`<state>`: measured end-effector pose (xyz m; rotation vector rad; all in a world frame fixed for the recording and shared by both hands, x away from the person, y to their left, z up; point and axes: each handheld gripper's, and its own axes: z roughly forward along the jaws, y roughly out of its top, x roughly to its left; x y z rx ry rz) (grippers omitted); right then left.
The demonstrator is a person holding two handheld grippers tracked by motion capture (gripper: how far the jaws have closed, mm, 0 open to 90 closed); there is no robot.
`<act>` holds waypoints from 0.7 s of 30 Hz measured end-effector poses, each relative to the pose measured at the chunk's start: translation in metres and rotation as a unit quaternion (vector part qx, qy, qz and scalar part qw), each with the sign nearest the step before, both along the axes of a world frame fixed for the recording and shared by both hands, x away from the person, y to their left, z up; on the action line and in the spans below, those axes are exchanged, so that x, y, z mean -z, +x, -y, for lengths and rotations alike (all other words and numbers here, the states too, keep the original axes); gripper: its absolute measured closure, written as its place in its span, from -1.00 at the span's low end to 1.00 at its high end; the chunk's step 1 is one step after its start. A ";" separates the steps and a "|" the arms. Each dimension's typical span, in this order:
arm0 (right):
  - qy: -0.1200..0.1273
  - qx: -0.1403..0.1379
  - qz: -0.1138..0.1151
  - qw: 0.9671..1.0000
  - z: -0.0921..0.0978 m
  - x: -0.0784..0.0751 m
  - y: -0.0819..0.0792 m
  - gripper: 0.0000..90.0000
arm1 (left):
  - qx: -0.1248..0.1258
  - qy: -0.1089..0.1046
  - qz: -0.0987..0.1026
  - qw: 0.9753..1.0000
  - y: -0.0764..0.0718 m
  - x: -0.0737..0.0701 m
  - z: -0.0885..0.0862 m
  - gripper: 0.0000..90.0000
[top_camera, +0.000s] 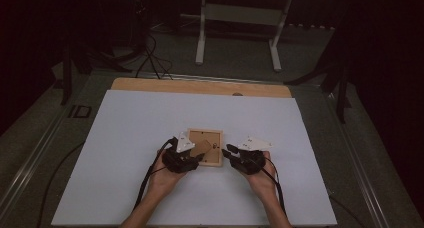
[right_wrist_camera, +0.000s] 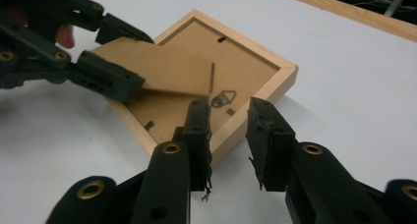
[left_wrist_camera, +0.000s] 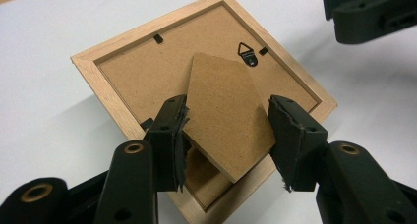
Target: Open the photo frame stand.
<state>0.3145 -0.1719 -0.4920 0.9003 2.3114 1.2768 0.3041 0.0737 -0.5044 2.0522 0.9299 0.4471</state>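
Left hand-held gripper (left_wrist_camera: 226, 135) clamps the frame's (left_wrist_camera: 113, 111) raised stand (left_wrist_camera: 221, 121); right hand-held gripper (right_wrist_camera: 228, 130), partly open, straddles the frame's edge on the desk (top_camera: 125, 138).

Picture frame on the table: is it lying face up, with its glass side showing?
No: the picture frame lies back-up, showing its brown backing board, hanger and stand flap.
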 end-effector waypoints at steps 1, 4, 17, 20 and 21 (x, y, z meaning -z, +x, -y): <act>-0.001 0.002 0.001 1.000 0.001 0.000 0.001 0.56 | 0.001 0.002 0.004 1.000 -0.001 0.000 0.000 0.15; -0.001 0.004 0.000 1.000 0.003 -0.001 0.002 0.54 | 0.005 0.006 0.014 1.000 -0.005 0.002 -0.001 0.15; -0.001 -0.004 -0.032 0.999 -0.010 -0.003 0.017 0.30 | 0.010 0.005 0.037 0.999 -0.016 0.006 -0.006 0.15; 0.001 -0.002 -0.046 0.999 -0.012 -0.004 0.023 0.22 | 0.010 0.007 0.041 0.999 -0.018 0.008 -0.007 0.15; 0.004 -0.002 -0.051 0.999 -0.012 -0.004 0.026 0.18 | 0.010 0.008 0.043 0.999 -0.019 0.008 -0.007 0.15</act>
